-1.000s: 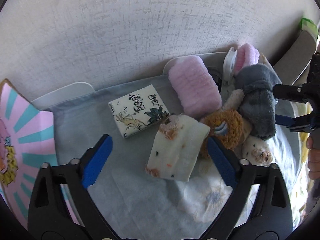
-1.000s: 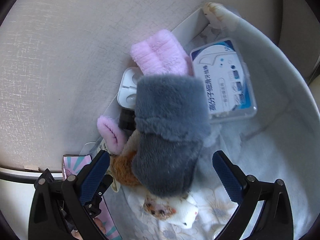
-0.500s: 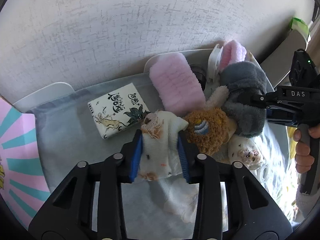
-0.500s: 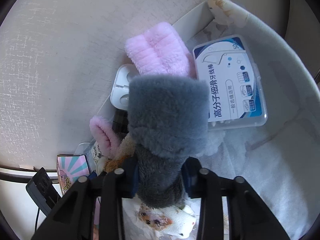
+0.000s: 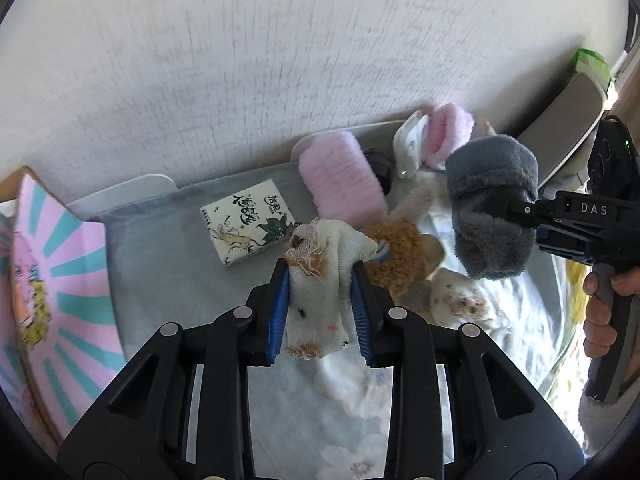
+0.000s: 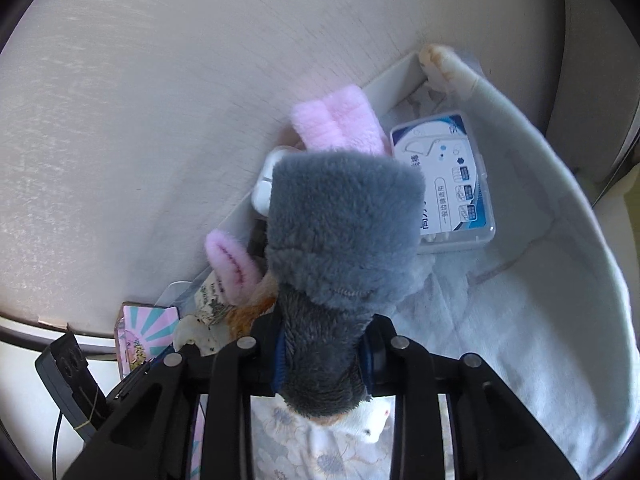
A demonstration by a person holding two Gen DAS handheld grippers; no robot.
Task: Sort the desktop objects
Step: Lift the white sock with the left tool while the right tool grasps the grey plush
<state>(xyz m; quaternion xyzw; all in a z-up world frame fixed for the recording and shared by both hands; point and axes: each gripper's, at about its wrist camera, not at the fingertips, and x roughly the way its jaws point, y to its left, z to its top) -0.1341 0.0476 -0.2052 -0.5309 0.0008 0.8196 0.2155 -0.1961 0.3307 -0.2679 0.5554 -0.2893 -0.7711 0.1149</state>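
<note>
2 items in hand: 1 per gripper, both just off the pile; nothing visibly sorted yet, as far as I can judge.

Left wrist view
- Left gripper: fingers narrow, clamped on white spotted cloth, held above the bedding.
- Right gripper: seen from the side, pinching grey plush mitt, lifted clear of the heap.
- Left to sort: tissue pack, pink fluffy roll, 2nd pink fluffy piece, orange knit toy, small white printed cloth, white clip-like case.
- Surface: grey-blue quilt w/ pale flowers, soft, rumpled.
- Room: textured whitish wall right behind; pink/teal striped box at left edge.

Right wrist view
- Right gripper: fingers close together, mitt squeezed between them, fills the centre.
- Under/behind it: floss-pick box, pink fluffy piece, pink roll end.
- Container: white tray rim against the wall; pale quilt edge curves round at right.
- Progress est.: early; most of the pile remains, no destination spot visible.
</note>
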